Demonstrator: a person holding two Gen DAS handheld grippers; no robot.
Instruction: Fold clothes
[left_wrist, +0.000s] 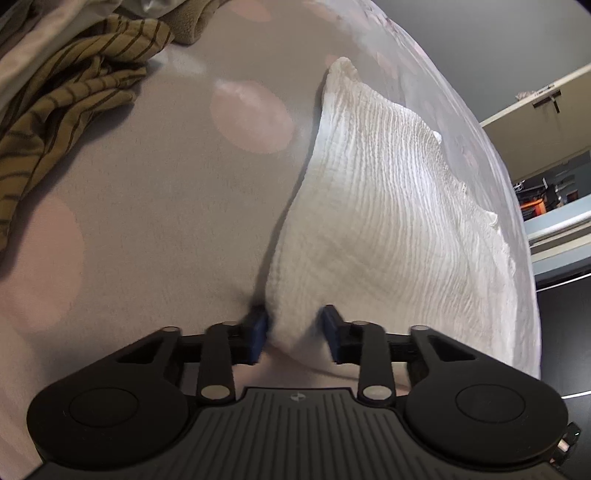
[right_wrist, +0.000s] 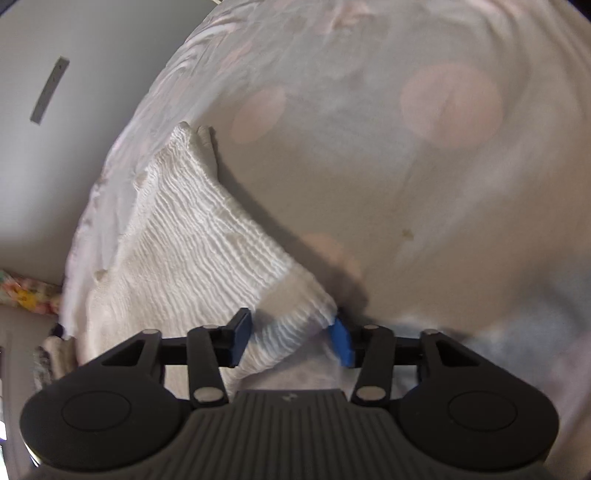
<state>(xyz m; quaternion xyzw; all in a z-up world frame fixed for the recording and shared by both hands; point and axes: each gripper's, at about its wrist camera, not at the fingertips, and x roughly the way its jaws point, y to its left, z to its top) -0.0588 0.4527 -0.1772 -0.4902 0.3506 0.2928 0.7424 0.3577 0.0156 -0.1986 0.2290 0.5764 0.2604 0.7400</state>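
A white crinkled garment (left_wrist: 388, 206) lies on a bed sheet with pink dots (left_wrist: 155, 206). My left gripper (left_wrist: 295, 338) has its blue pads apart, with a near corner of the garment lying between them. In the right wrist view the same white garment (right_wrist: 192, 251) stretches away to the left, and my right gripper (right_wrist: 291, 341) has its pads apart around another near corner of it. Neither pair of pads presses the cloth tight.
A rumpled mustard striped garment (left_wrist: 74, 99) lies at the far left of the bed. The bed edge runs on the right, with a cabinet and shelves (left_wrist: 546, 147) beyond. A wall (right_wrist: 44, 147) stands past the bed's left edge in the right wrist view.
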